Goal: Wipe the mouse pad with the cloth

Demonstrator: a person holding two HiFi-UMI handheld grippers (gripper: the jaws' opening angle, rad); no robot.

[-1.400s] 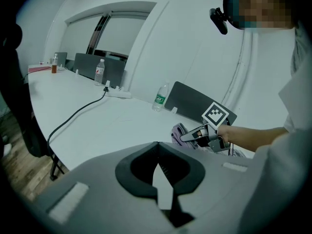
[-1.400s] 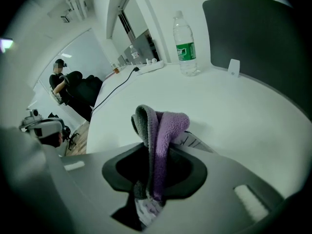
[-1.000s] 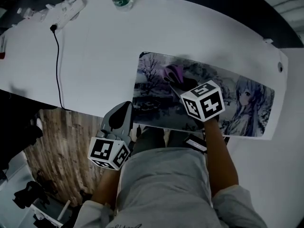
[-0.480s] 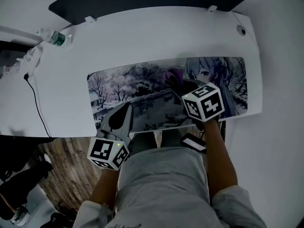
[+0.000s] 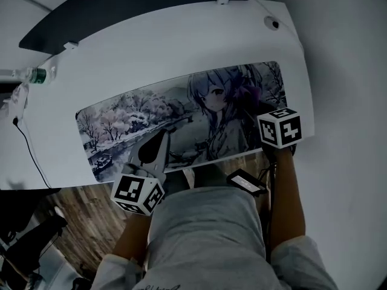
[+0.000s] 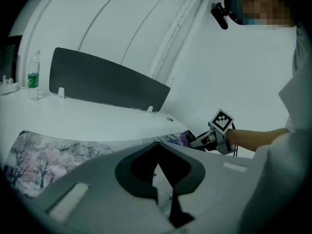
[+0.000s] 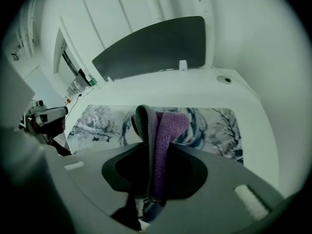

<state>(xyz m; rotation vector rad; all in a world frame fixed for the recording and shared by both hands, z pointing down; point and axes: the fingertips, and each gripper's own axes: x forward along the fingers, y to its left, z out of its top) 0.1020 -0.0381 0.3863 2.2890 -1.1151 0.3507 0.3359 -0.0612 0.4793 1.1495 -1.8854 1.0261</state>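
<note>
A long printed mouse pad (image 5: 151,116) lies along the white desk's (image 5: 151,59) front edge. My right gripper (image 5: 257,104) is over the pad's right end, shut on a purple-and-grey cloth (image 5: 248,90) that touches the pad. In the right gripper view the cloth (image 7: 163,130) stands folded between the jaws of that gripper (image 7: 156,145), with the pad (image 7: 97,121) beyond it. My left gripper (image 5: 161,136) hovers at the pad's front edge, shut and holding nothing. The left gripper view shows that left gripper (image 6: 157,145), the pad (image 6: 44,152) and the right gripper (image 6: 207,139) with the cloth (image 6: 184,138).
A water bottle (image 5: 30,75) and a black cable (image 5: 27,144) are at the desk's left end. A dark partition panel (image 5: 121,14) runs along the back edge. A small black device (image 5: 245,182) sits by my lap. Wooden floor (image 5: 78,222) shows below left.
My right gripper has carried the cloth rightward along the pad, from its left-middle to its right end. The head view turned with it. The left gripper stayed put.
</note>
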